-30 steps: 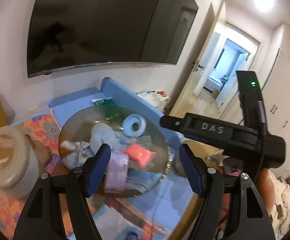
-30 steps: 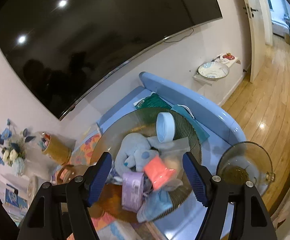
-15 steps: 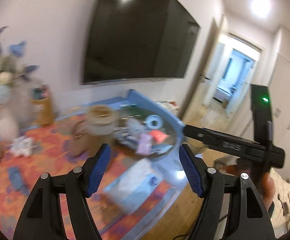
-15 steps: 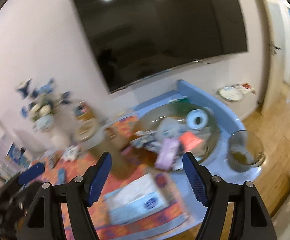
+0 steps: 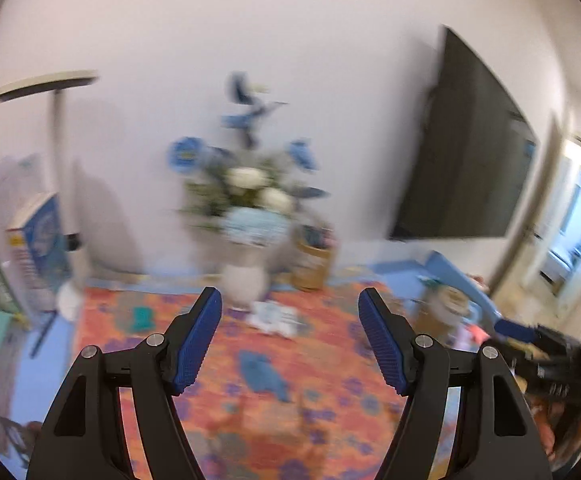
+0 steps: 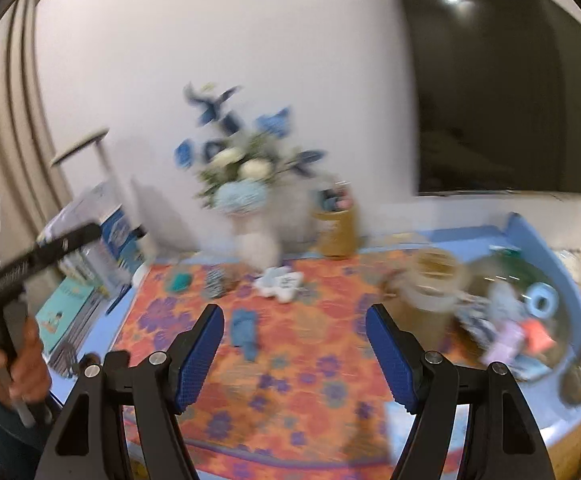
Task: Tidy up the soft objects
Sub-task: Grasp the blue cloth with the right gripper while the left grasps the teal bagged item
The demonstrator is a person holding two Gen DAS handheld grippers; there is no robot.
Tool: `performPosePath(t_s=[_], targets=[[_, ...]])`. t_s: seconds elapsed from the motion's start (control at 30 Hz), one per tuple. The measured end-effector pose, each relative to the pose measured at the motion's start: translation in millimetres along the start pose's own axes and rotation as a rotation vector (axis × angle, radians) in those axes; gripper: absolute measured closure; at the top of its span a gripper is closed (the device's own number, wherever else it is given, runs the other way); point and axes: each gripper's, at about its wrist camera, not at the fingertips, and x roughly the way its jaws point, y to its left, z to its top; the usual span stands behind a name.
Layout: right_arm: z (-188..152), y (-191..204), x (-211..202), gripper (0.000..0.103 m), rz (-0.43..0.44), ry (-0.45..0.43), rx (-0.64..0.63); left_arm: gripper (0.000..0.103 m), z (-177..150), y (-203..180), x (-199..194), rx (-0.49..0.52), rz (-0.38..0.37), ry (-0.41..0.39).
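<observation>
Both views are blurred by motion. My left gripper is open and empty above the orange flowered mat. My right gripper is open and empty above the same mat. A blue soft item lies on the mat ahead of the left gripper; it also shows in the right wrist view. A white soft item lies near the vase. A glass bowl at the right holds several soft items, pink, purple and blue.
A white vase of blue and white flowers and a tan pen holder stand at the wall. Books and boxes are stacked at the left. A teal item and a striped item lie on the mat. A jar stands beside the bowl.
Both grippers have pulled back from the glass bowl and swung left. The bowl has gone from close ahead to the far right; the vase and the mat now fill the views.
</observation>
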Motion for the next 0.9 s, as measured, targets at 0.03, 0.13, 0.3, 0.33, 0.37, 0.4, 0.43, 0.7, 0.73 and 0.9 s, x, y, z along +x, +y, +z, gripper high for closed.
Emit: performPosePath(t_s=[0.03,0.13,0.3,0.33,0.37,0.4,0.43,0.7,0.73,0.9], targets=[[3,14,17,0.031,0.013,0.021,-0.023,0.034,3,16,4,-0.013,0.017,-0.002],[7,40,63,0.031,0.038,0.084,-0.061,0.034,7,56,17,-0.024,0.073,0.01],[-3,62,146,0.031,0.072,0.219,-0.066,0.034,-3,126,66,-0.05,0.108,0.097],[-7,62,166,0.031,0.078,0.254,-0.055,0.034,-6,138,76,-0.061,0.094,0.119],[-10,63,176,0.031,0.08,0.273,-0.05,0.034,-10,157,96,-0.094,0.079,0.162],[-15,63,192,0.031,0.084,0.303,-0.041,0.034,-14,166,106,-0.118,0.069,0.194],[-21,62,209,0.031,0.086,0.334,-0.035,0.034,-18,176,119,-0.146,0.062,0.224],[-42,56,282,0.031,0.111,0.446,0.016,0.034,-58,226,227,-0.241,0.13,0.401],[-44,56,293,0.031,0.107,0.459,0.02,0.034,-62,226,236,-0.225,0.159,0.412],[-53,58,317,0.031,0.1,0.491,0.014,0.036,-80,230,268,-0.187,0.24,0.453]])
